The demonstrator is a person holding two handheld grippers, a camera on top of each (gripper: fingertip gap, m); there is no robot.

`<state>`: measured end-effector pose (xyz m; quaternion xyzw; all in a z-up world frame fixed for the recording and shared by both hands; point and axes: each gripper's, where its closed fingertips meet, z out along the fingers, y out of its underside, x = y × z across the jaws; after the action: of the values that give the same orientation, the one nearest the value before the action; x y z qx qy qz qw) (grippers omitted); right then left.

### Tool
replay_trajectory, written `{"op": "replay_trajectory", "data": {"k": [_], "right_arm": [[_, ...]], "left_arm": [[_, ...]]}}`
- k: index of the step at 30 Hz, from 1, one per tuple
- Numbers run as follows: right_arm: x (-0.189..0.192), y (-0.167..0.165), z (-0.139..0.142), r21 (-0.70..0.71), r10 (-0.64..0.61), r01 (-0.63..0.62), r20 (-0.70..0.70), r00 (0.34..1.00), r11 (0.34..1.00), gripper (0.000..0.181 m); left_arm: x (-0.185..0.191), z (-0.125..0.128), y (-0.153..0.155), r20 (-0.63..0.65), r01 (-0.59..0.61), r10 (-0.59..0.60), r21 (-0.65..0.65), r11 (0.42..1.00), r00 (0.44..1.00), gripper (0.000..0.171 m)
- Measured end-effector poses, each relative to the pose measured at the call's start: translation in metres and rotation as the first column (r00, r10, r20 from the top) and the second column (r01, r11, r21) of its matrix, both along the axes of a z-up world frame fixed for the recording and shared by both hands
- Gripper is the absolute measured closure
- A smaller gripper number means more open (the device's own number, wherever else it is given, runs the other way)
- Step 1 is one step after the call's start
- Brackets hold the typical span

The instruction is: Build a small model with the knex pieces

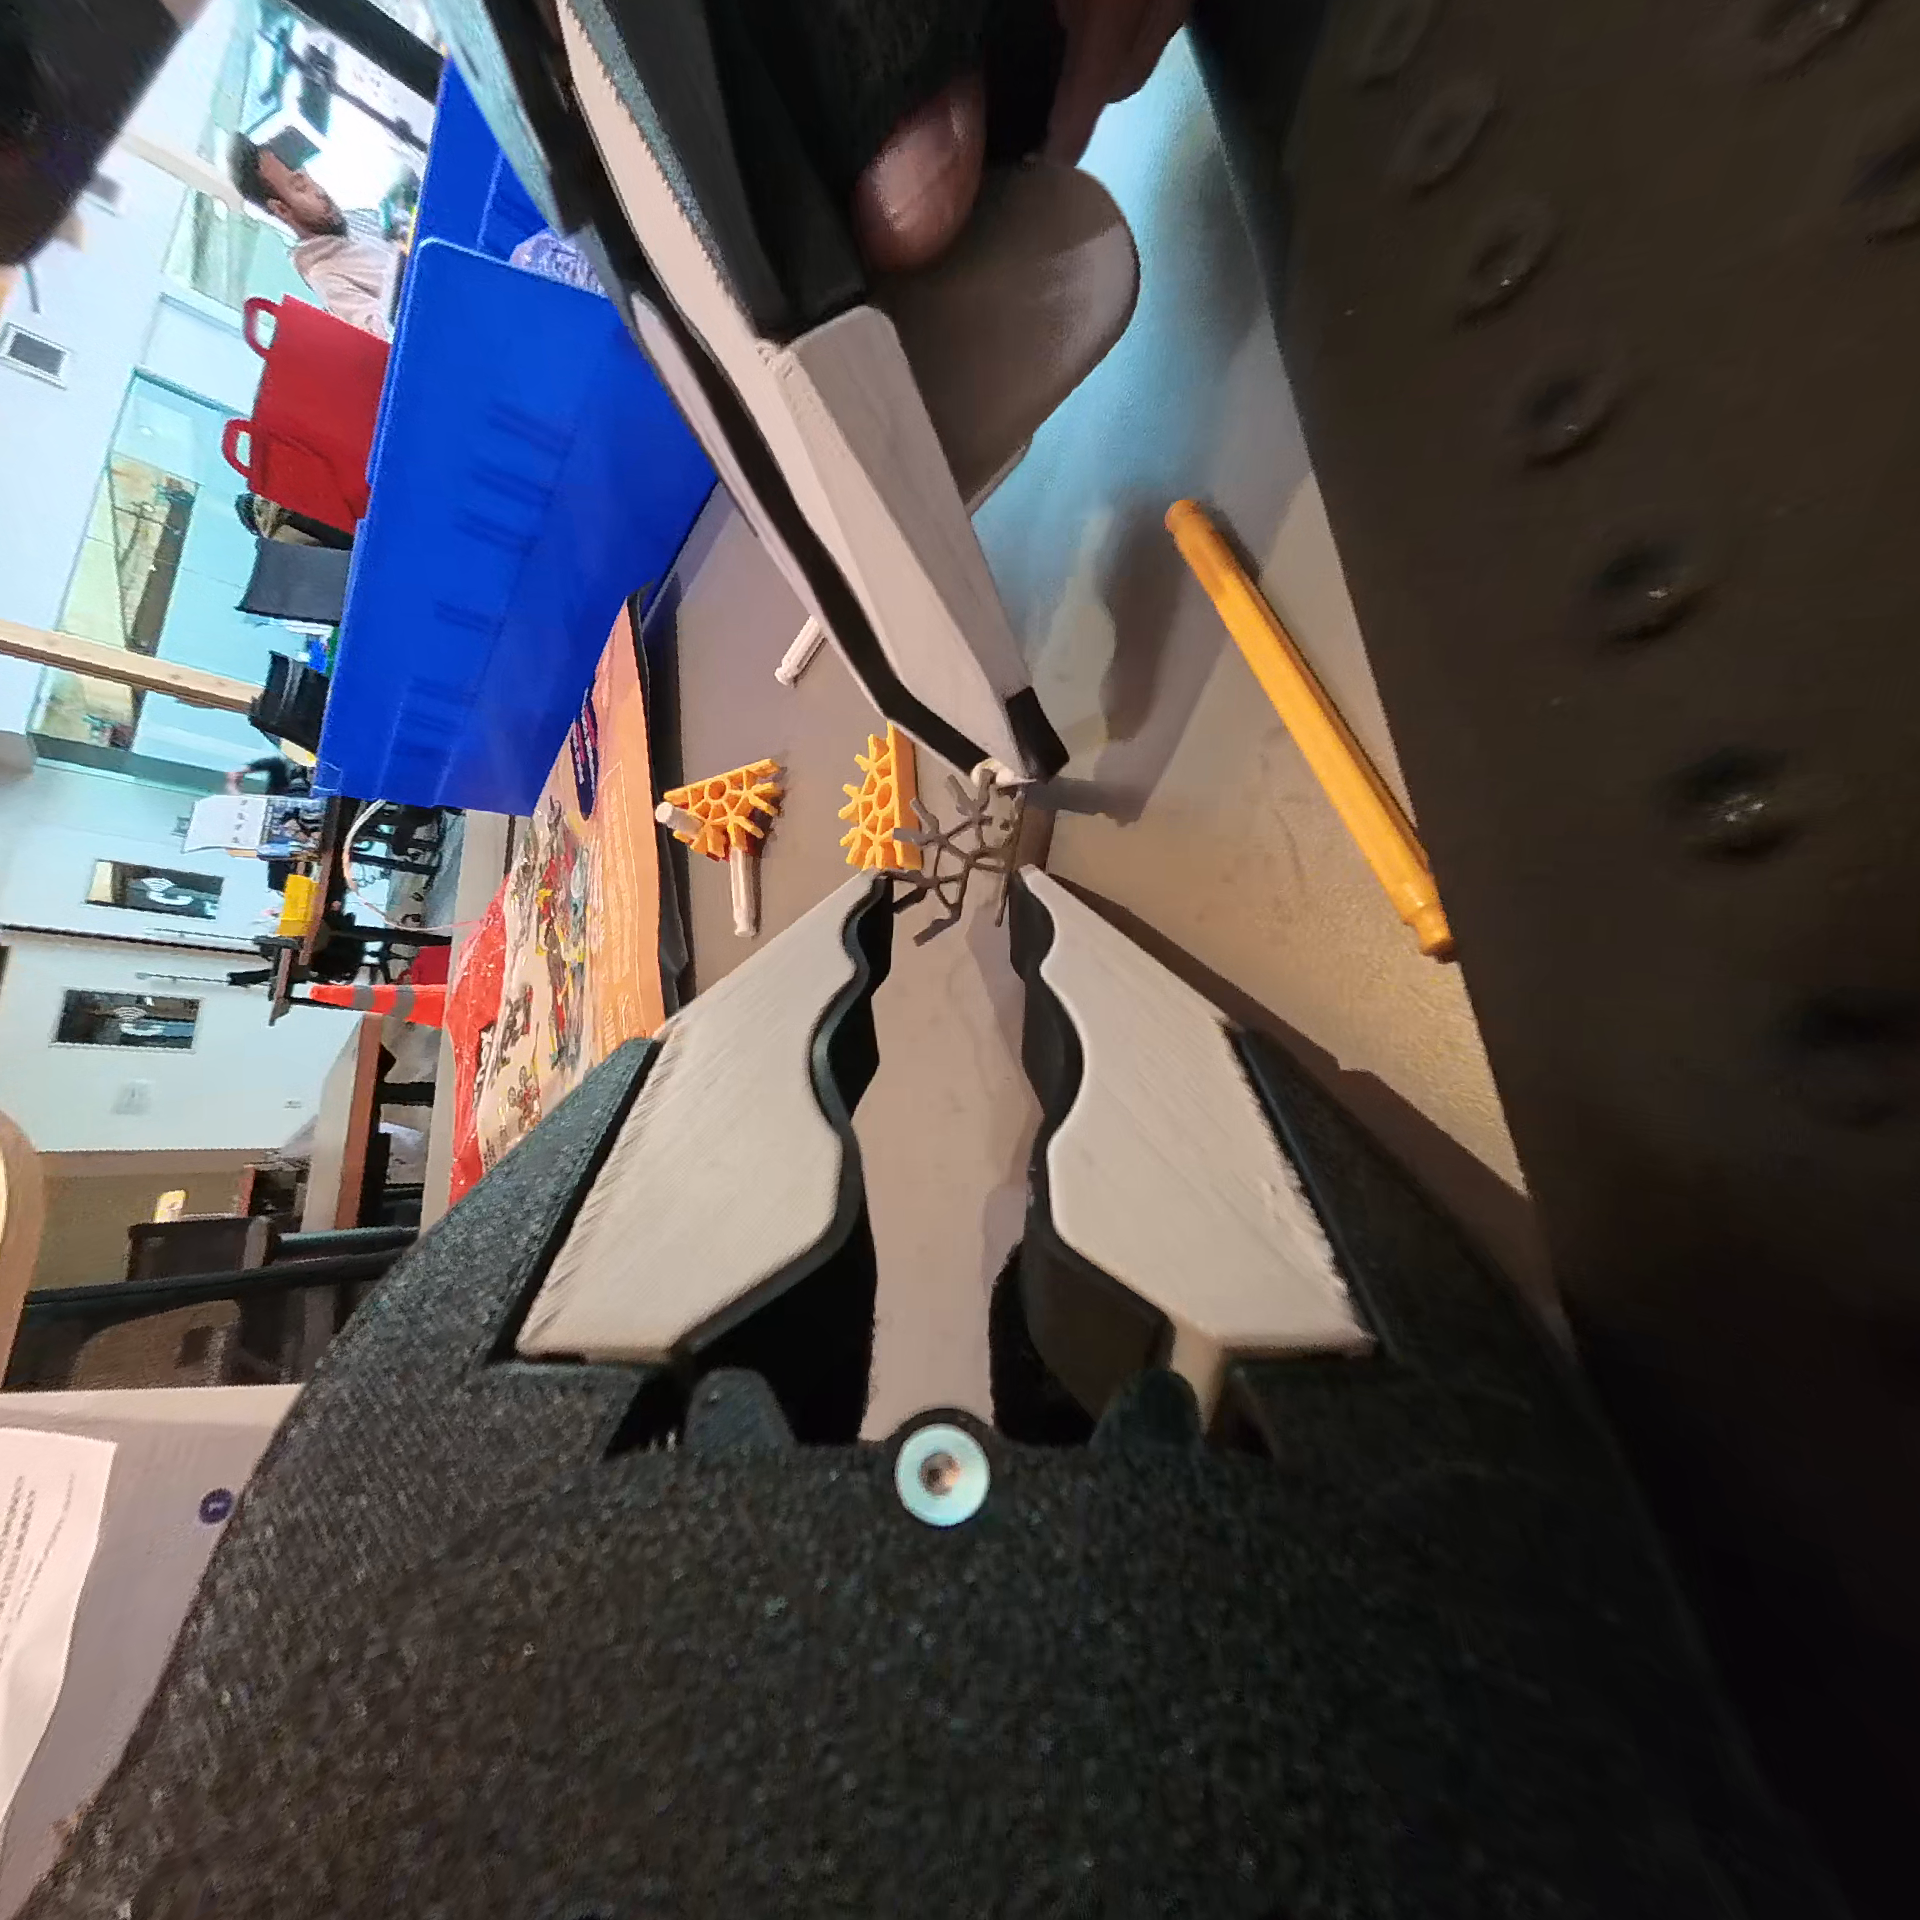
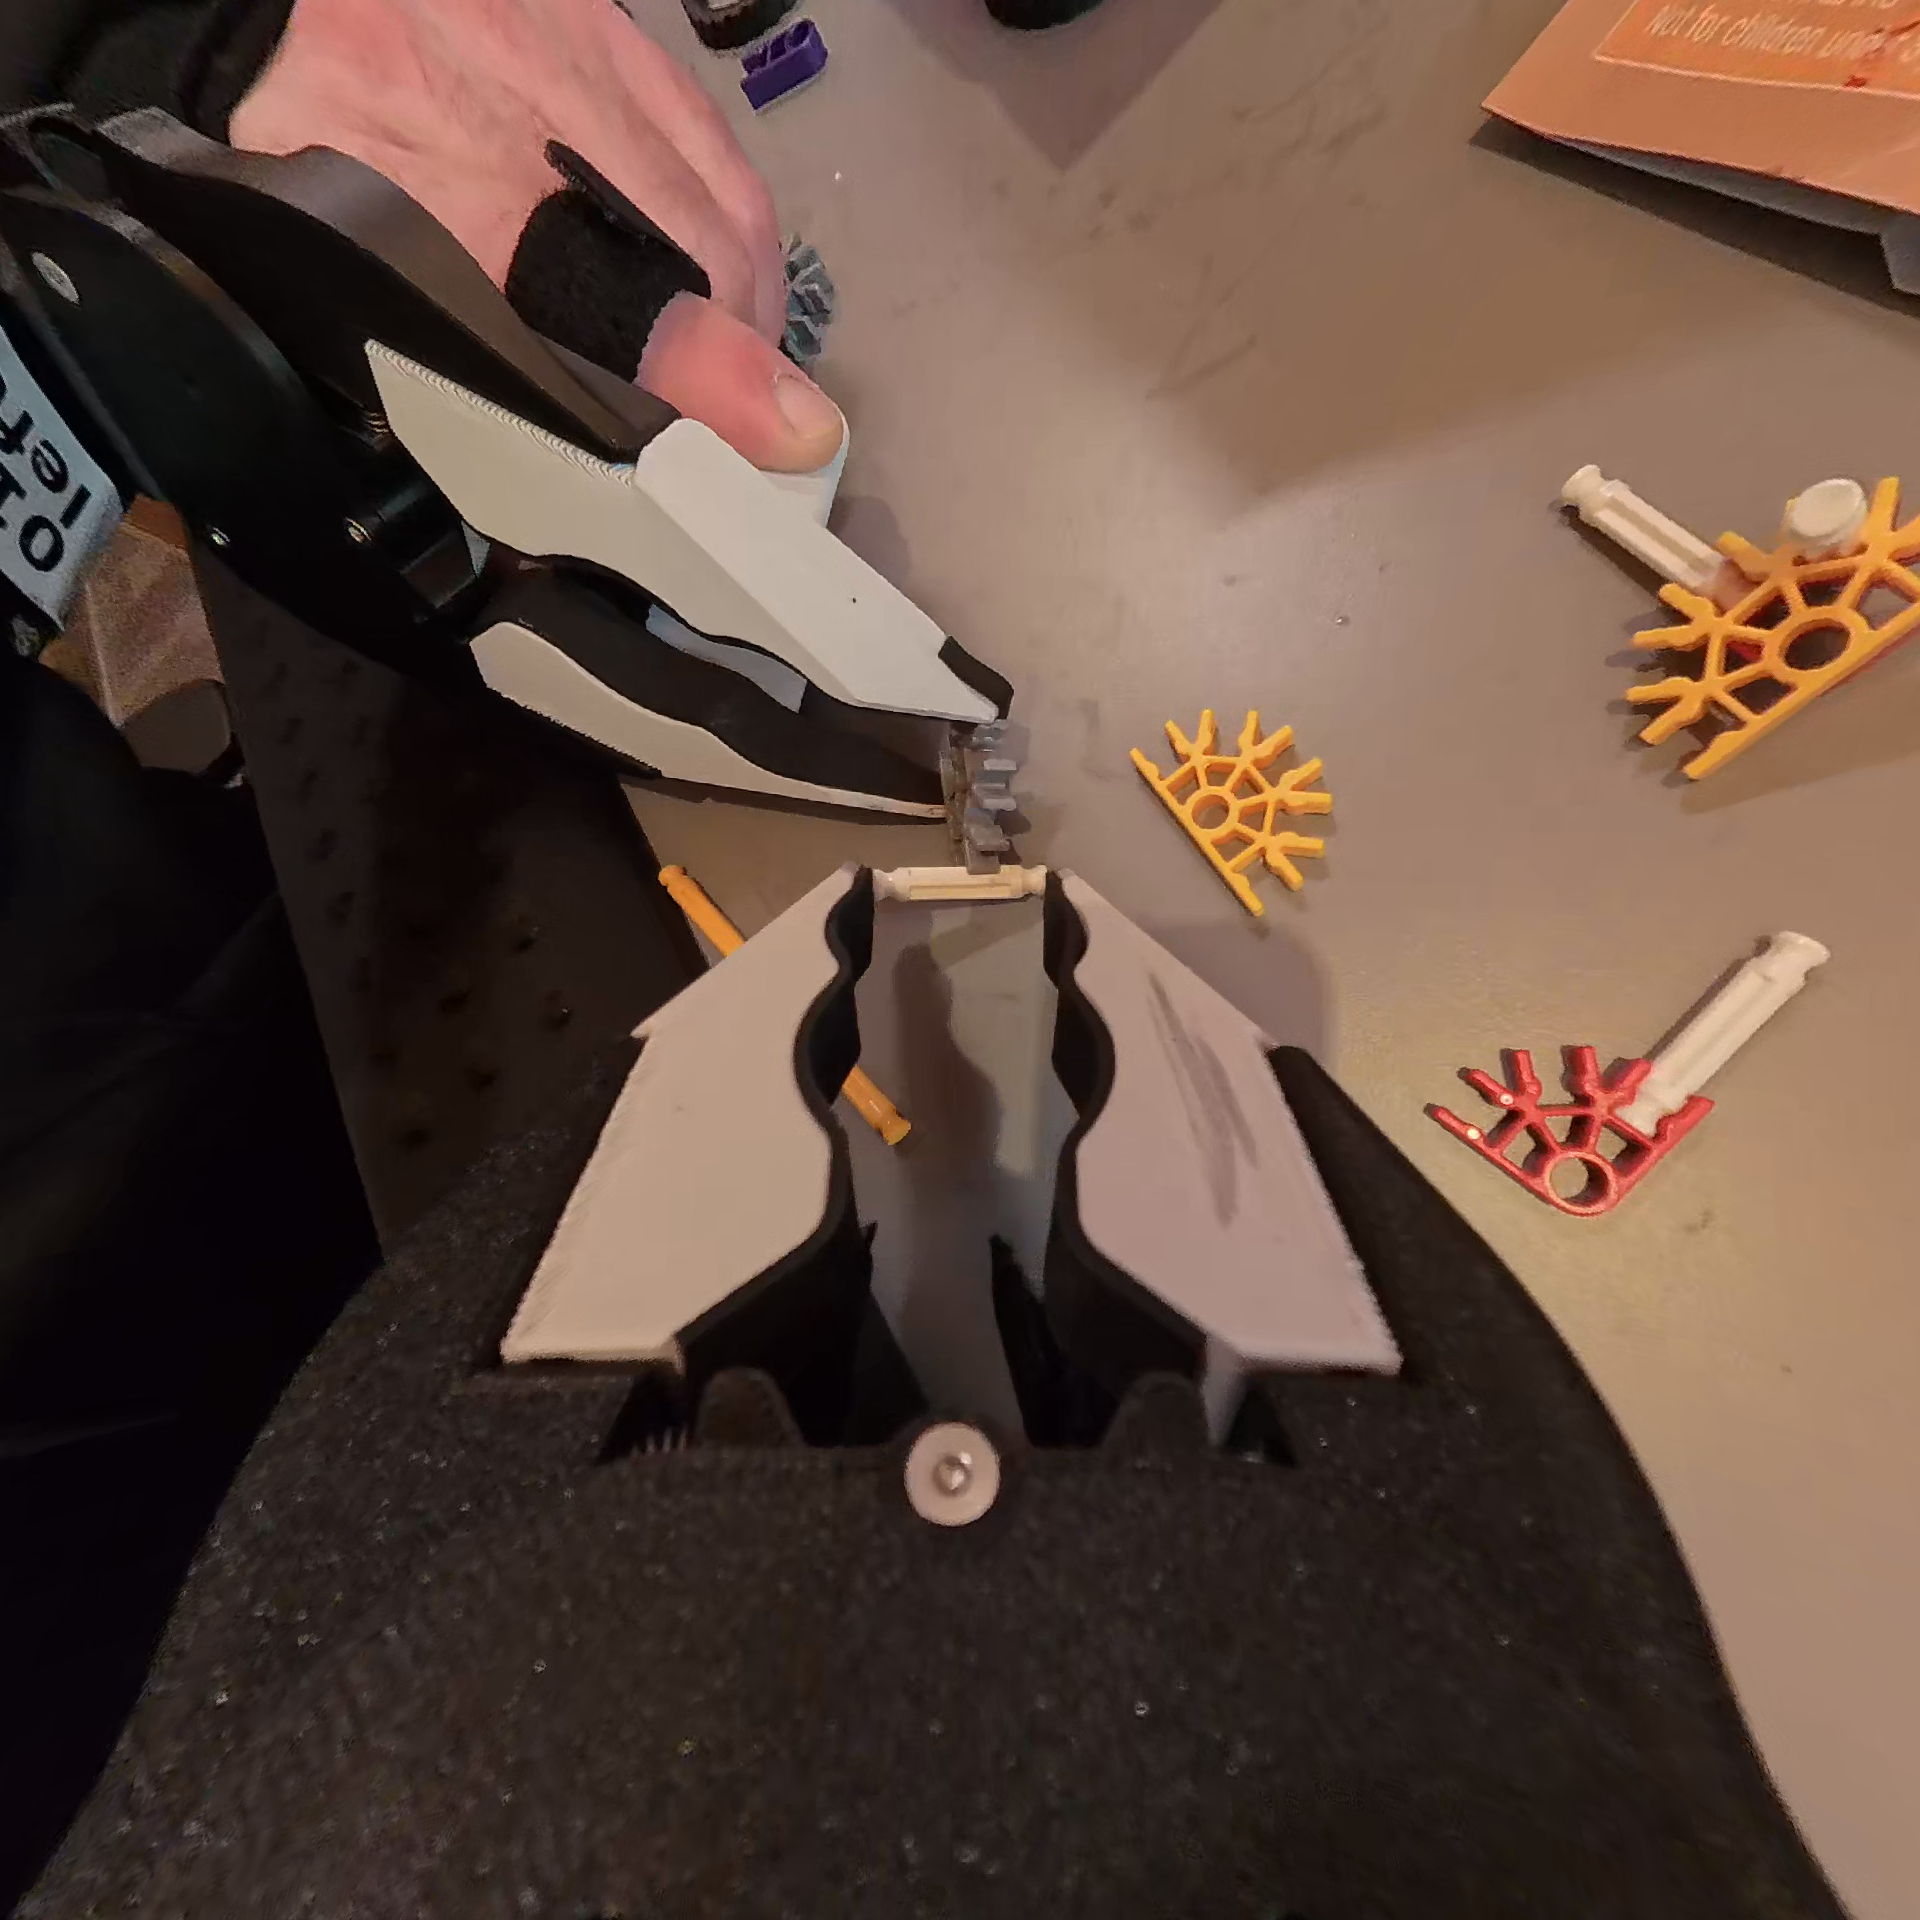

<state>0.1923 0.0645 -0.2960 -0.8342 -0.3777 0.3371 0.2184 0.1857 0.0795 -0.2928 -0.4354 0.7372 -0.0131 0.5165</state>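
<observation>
My left gripper (image 1: pixel 951 878) is shut on a grey snowflake-shaped connector (image 1: pixel 958 844), held between its fingertips just above the grey table (image 2: pixel 1351 364). My right gripper (image 2: pixel 956 883) is shut on a short white rod (image 2: pixel 956 884), pinched end to end between its tips. The rod's end meets the grey connector (image 2: pixel 987 790) where the left gripper (image 2: pixel 961 758) reaches in from the left. In the left wrist view the right gripper (image 1: pixel 1023 753) comes down from above, with the rod's tip (image 1: pixel 987 774) at the connector's edge.
A loose yellow connector (image 2: pixel 1231 805) lies just to the right. Further right are a yellow connector with white rods (image 2: pixel 1787 623) and a red connector with a white rod (image 2: pixel 1569 1132). A yellow rod (image 1: pixel 1309 727) lies by a black perforated board (image 1: pixel 1610 623). Blue bins (image 1: pixel 499 520) and an orange booklet (image 2: pixel 1714 104) stand beyond.
</observation>
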Motion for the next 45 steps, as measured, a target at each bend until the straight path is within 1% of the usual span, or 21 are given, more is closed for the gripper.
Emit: {"op": "replay_trajectory", "data": {"k": [10,21,40,43,45], "right_arm": [[-0.0011,-0.0004,-0.002,0.065,0.039,-0.041,0.036,0.999,0.997,0.151],[-0.0017,0.0,-0.0012,0.032,0.046,-0.046,-0.013,0.999,0.998,0.151],[-0.0025,0.0005,-0.0026,0.142,0.128,-0.129,0.013,0.992,0.981,0.151],[-0.002,-0.0004,-0.004,0.186,0.155,-0.161,0.046,0.987,0.969,0.15],[-0.0024,-0.0005,-0.0051,0.225,0.165,-0.181,0.086,0.982,0.957,0.15]], "left_arm": [[0.0005,-0.0005,-0.0012,-0.006,0.003,-0.003,0.057,0.998,1.0,0.152],[0.0012,-0.0003,-0.0014,-0.012,-0.009,0.01,0.134,0.991,1.0,0.152],[0.0023,0.0007,-0.0022,-0.003,-0.008,0.008,0.146,0.989,1.0,0.152],[-0.0005,0.0006,-0.0035,-0.015,0.01,-0.008,0.146,0.989,1.0,0.151],[-0.0026,0.0002,-0.0046,-0.016,0.02,-0.018,0.122,0.992,1.0,0.15]]}}
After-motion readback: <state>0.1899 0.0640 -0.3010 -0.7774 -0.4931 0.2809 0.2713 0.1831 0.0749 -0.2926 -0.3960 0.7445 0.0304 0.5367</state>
